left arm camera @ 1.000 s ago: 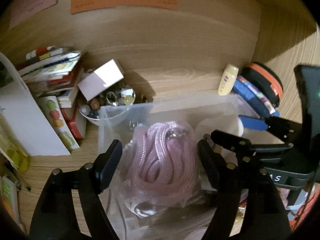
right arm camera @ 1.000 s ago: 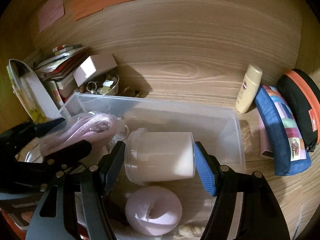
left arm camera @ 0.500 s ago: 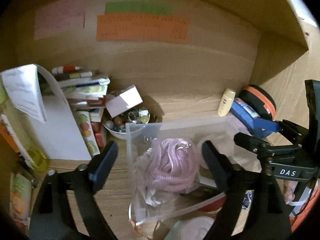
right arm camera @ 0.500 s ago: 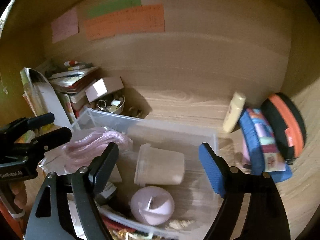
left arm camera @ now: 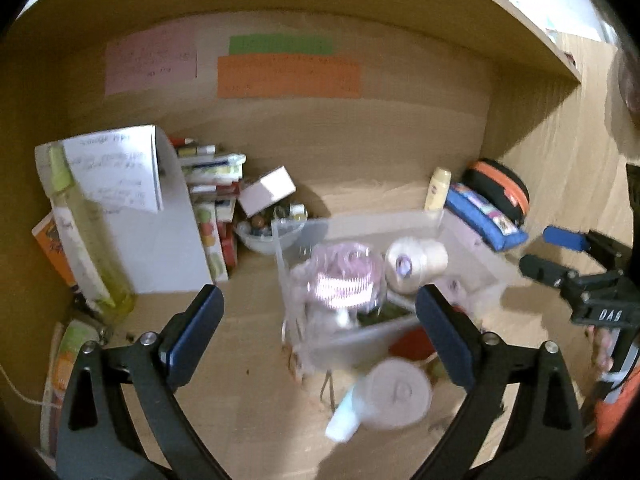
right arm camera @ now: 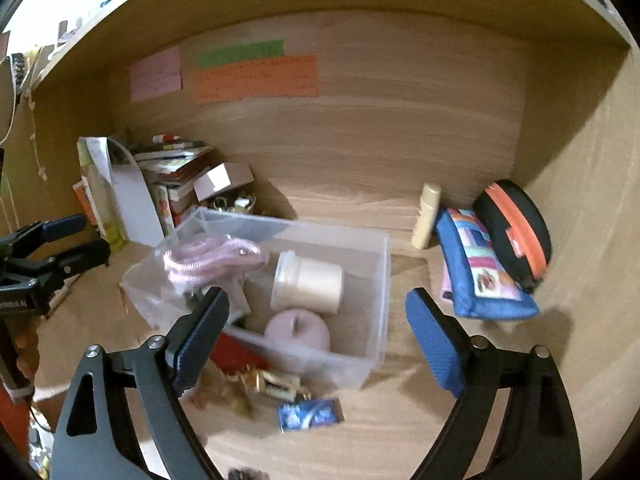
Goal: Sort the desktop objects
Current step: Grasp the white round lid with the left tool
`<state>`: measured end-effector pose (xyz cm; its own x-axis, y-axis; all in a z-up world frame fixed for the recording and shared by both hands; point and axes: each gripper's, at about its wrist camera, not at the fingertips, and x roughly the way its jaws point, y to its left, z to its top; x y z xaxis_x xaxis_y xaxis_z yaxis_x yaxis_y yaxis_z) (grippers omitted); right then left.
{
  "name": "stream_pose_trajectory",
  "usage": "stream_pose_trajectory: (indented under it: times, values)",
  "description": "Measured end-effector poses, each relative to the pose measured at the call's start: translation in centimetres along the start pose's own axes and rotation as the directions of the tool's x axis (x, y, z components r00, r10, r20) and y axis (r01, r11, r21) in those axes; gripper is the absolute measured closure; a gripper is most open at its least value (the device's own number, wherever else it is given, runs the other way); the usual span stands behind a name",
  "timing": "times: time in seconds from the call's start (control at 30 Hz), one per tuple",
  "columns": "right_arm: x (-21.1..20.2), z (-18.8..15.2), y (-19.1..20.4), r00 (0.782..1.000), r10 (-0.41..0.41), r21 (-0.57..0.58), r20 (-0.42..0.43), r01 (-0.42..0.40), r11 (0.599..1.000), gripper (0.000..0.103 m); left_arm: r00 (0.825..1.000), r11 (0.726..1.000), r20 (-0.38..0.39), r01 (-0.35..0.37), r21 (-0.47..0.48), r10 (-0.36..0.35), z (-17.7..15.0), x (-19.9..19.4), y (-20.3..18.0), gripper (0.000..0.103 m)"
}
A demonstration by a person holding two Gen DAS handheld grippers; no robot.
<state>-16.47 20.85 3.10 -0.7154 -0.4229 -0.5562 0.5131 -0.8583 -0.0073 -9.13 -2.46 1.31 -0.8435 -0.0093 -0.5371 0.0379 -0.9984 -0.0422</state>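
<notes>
1. Both grippers have pulled back from the bin (right arm camera: 376, 280); a second ago the left gripper (left arm camera: 318, 338) straddled the pink cord (right arm camera: 212, 258) and the right gripper (right arm camera: 316, 330) the cream jar (right arm camera: 308, 286)
2. Both sets of fingers now gape wide, holding nothing
3. Cord, jar and pink roll (right arm camera: 298, 330) lie in the bin
4. Left, I judge: the blue packet (right arm camera: 310, 414) and gold clips (right arm camera: 272, 384) on the surface

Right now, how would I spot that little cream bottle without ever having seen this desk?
Find the clear plastic bin mid-desk. Behind its far right corner, the cream bottle stands against the back wall, beside a blue patchwork pouch. It is the only plain, pale, upright thing there.
</notes>
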Motion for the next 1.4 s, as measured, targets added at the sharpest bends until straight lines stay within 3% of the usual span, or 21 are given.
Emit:
stream_pose_trajectory:
  times: [0.13, 0.53, 0.77, 0.87, 0.97, 1.0, 1.13, 1.3, 1.4]
  values:
    - [-0.8, -1.3, -0.4, 0.999, -0.031, -0.003, -0.012, 0.031, 1.000, 0.014, 0.999, 0.999, -0.019, -0.025, 0.025, 0.026, -1.9, -0.6, -0.2, 0.005]
    - [-1.7, -8.6, -0.2, 0.990, -0.077, -0.066, -0.121, 0.070, 0.995, 0.014, 0.986, 0.997, -0.168, 0.006, 0.082, 0.008, -7.9, -0.2, -1.8, 0.005]
    - [-2.3, -11.5, 0.5, 0.986, -0.010, -0.039, -0.165, 0.003, 0.999, 0.014, 0.977, 0.994, -0.211, 0.035, 0.108, -0.011, -9.5, 0.6, -3.2, 0.005]
    - [-2.3, -12.3, 1.4, 0.984, 0.034, -0.044, -0.177, -0.043, 0.998, 0.015, 0.974, 0.988, -0.221, 0.078, 0.132, -0.047, -9.4, 1.3, -4.1, 0.006]
    - [-1.9, -12.7, 2.5, 0.979, 0.063, -0.050, -0.193, -0.074, 0.996, 0.017, 0.971, 0.982, -0.232, 0.098, 0.164, -0.058, -9.2, 2.1, -5.1, 0.021]
    - [-1.8, -12.8, 3.0, 0.978, 0.071, -0.057, -0.197, -0.083, 0.995, 0.018, 0.969, 0.980, -0.239, 0.102, 0.170, -0.060, -9.1, 2.3, -5.4, 0.026]
    - [-1.1, -13.1, 4.2, 0.968, 0.109, -0.069, -0.225, -0.127, 0.989, 0.039, 0.964, 0.974, -0.257, 0.116, 0.193, -0.064, -8.9, 3.5, -6.2, 0.026]
    - [-0.2, -13.1, 4.8, 0.961, 0.127, -0.077, -0.245, -0.150, 0.986, 0.051, 0.963, 0.972, -0.266, 0.110, 0.210, -0.051, -8.3, 4.9, -6.7, 0.026]
    - [0.4, -13.0, 4.7, 0.957, 0.141, -0.060, -0.253, -0.161, 0.985, 0.063, 0.958, 0.970, -0.283, 0.106, 0.220, -0.041, -8.2, 6.0, -6.8, 0.027]
